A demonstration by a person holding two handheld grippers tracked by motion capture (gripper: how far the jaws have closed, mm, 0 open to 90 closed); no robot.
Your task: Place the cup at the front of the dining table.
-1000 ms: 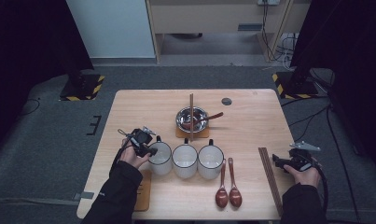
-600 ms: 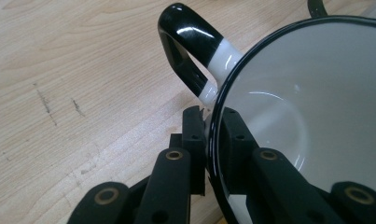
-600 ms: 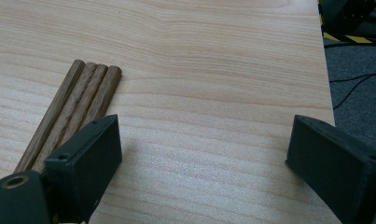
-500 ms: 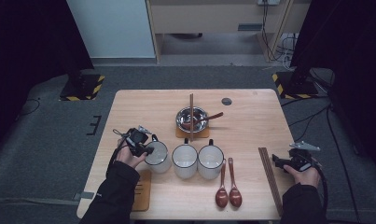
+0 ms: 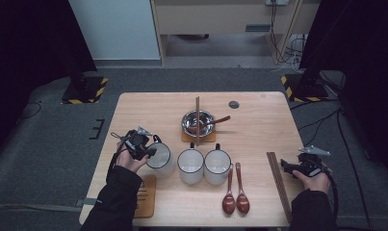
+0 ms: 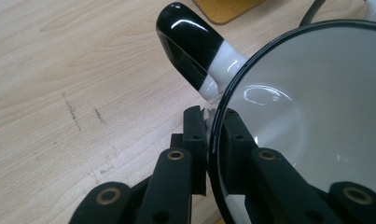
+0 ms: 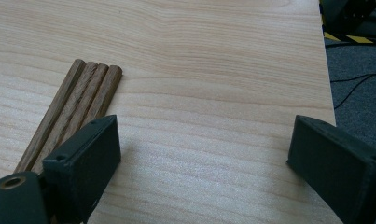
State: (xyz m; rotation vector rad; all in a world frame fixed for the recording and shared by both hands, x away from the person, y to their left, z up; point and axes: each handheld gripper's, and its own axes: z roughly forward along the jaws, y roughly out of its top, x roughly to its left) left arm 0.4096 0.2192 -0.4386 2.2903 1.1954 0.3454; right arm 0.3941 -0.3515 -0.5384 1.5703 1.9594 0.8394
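Three white mugs with dark rims stand in a row at the table's middle. My left gripper (image 5: 144, 148) (image 6: 212, 133) is shut on the rim of the left mug (image 5: 161, 157) (image 6: 307, 107), one jaw inside and one outside, just beside its black-and-white handle (image 6: 195, 53). The middle mug (image 5: 190, 163) and right mug (image 5: 217, 164) stand a little apart from it. My right gripper (image 5: 289, 168) (image 7: 209, 154) rests open near the table's right edge, nothing between its jaws. A bundle of wooden chopsticks (image 5: 278, 180) (image 7: 76, 109) lies just left of it.
A steel bowl (image 5: 198, 121) with a spoon and one chopstick across it sits on a coaster behind the mugs. Two brown spoons (image 5: 235, 196) lie in front of the right mug. A wooden coaster (image 5: 146, 195) lies by my left forearm. A small dark disc (image 5: 234, 104) sits at the back.
My left gripper has drawn the left mug slightly to the left, opening a small gap from the middle mug. The right gripper has stayed put.
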